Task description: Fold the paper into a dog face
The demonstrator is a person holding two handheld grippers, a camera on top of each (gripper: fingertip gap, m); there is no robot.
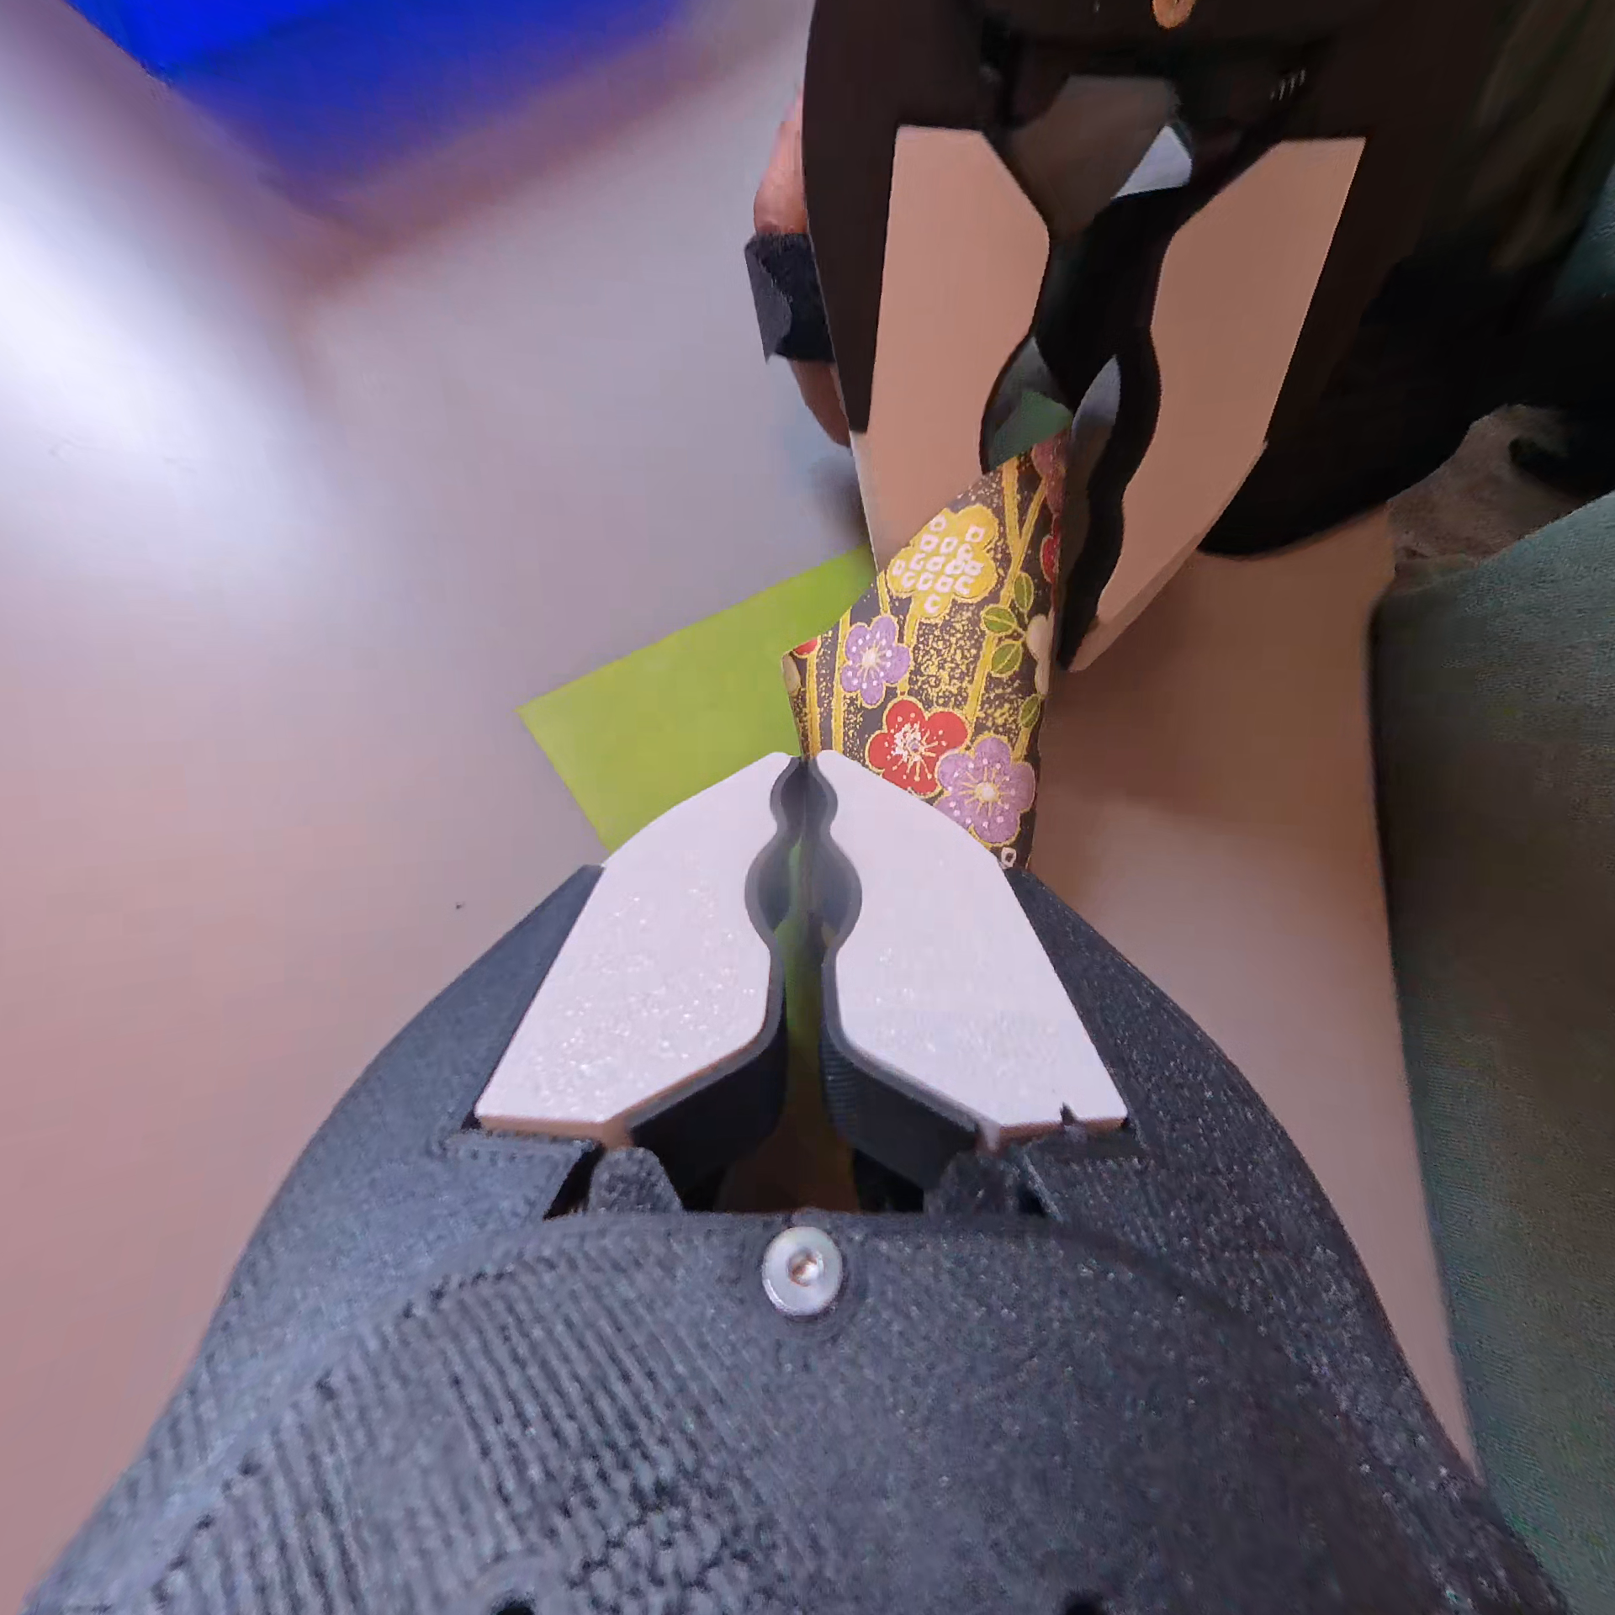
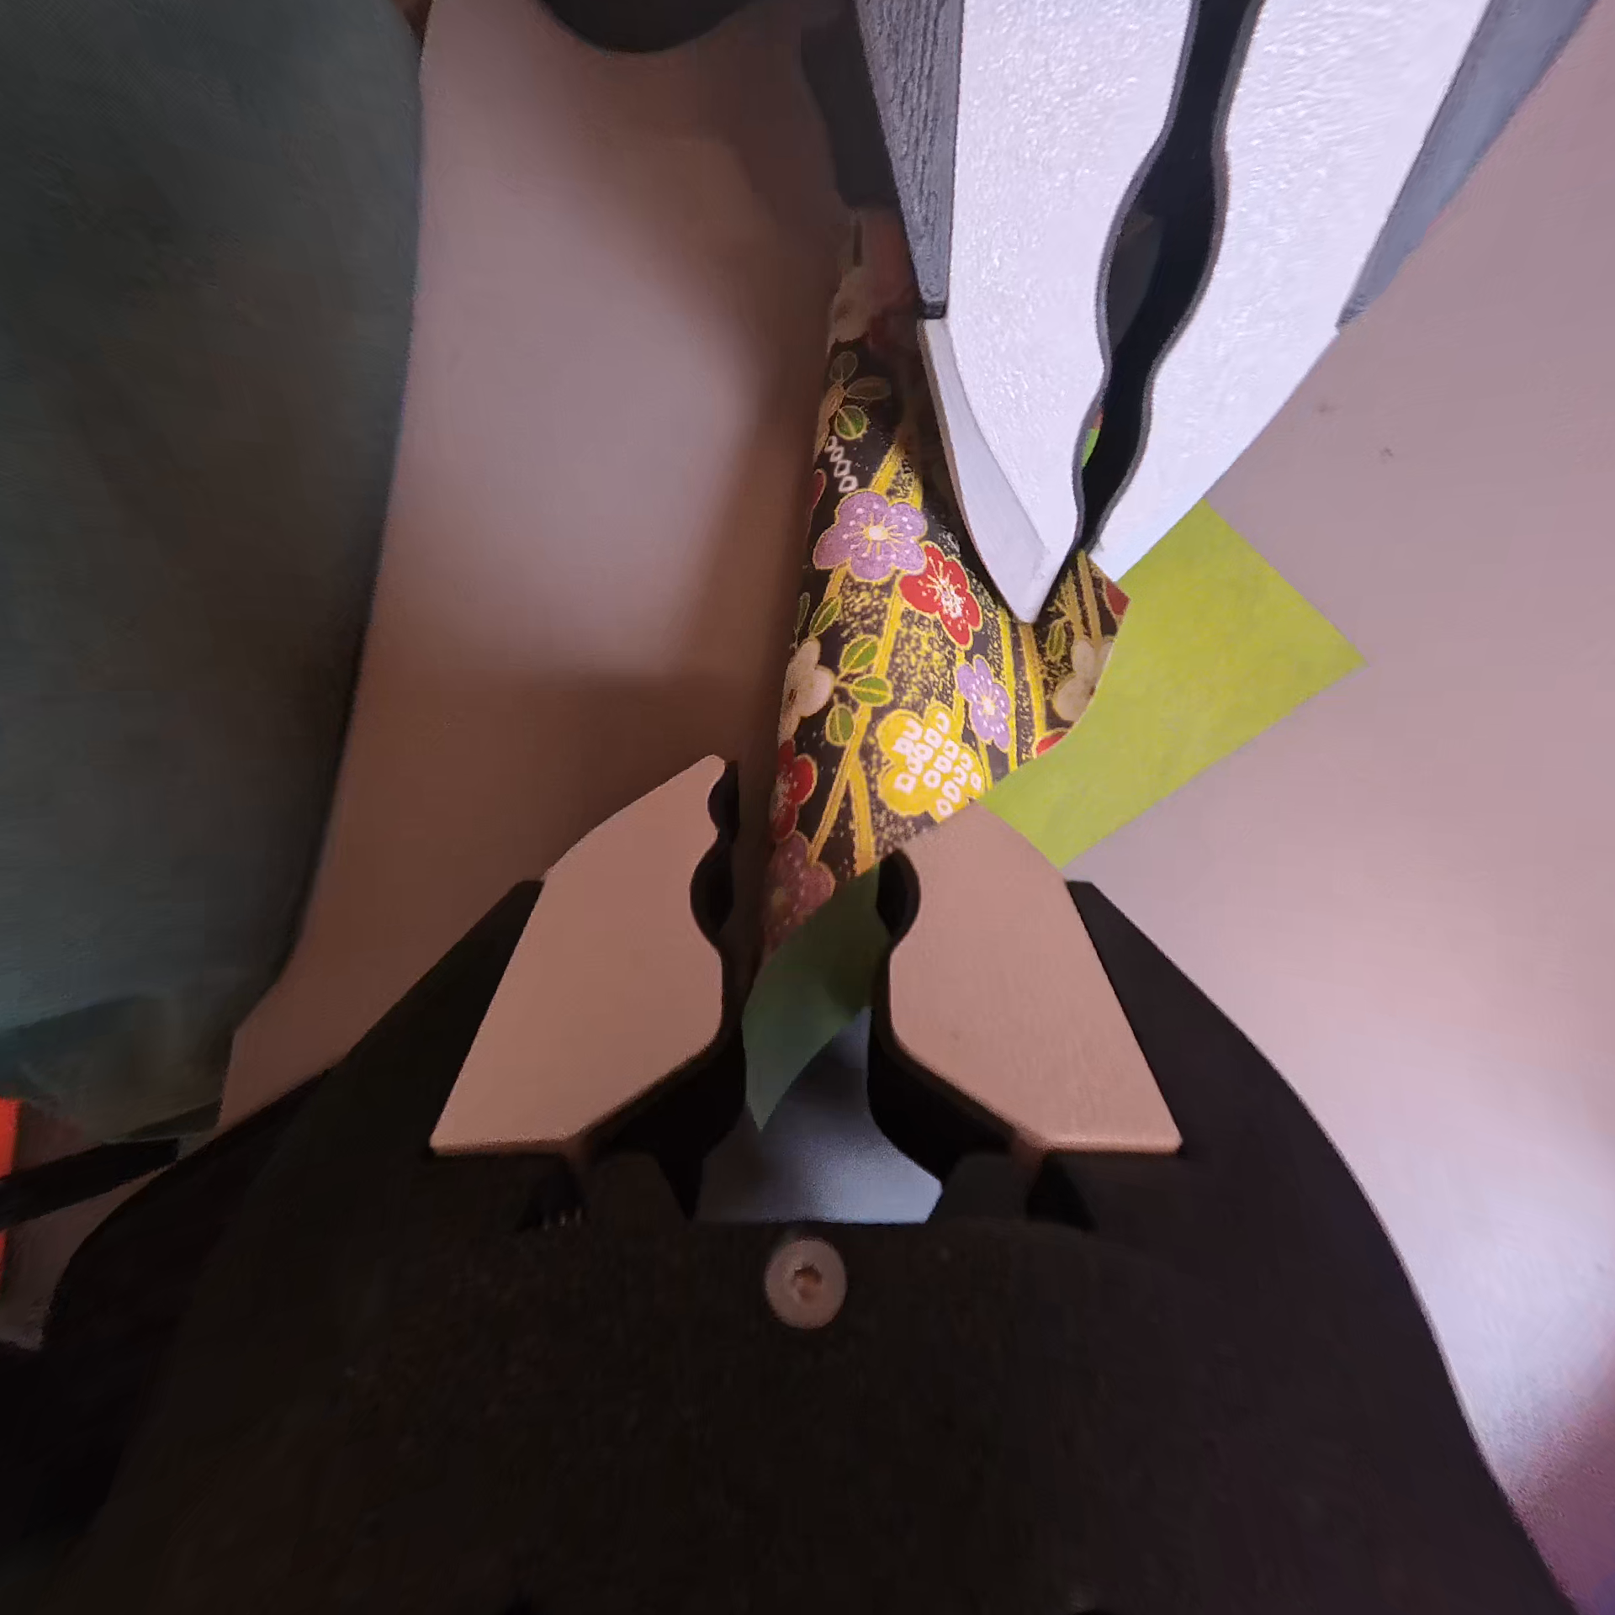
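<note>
The paper is floral on one side (image 1: pixel 926 699) and lime green on the other (image 1: pixel 682 725). It is partly lifted and curled above the table (image 1: pixel 262 830). My left gripper (image 1: pixel 806 765), with silver fingers, is shut on the near edge of the paper, and green shows between its pads. It also shows in the right wrist view (image 2: pixel 1070 559), pinching the paper (image 2: pixel 918 699). My right gripper (image 2: pixel 839 795), with beige fingers, is open. A green corner of the paper stands between its pads, which do not press on it. It also shows in the left wrist view (image 1: pixel 974 603).
A blue object (image 1: pixel 367 79) lies blurred at the far left of the table. A grey-green cloth (image 1: pixel 1503 874) runs along the table's side and also shows in the right wrist view (image 2: pixel 175 524). A hand (image 1: pixel 786 201) holds the right gripper. Some 6 cm of space lies between my two pairs of fingers.
</note>
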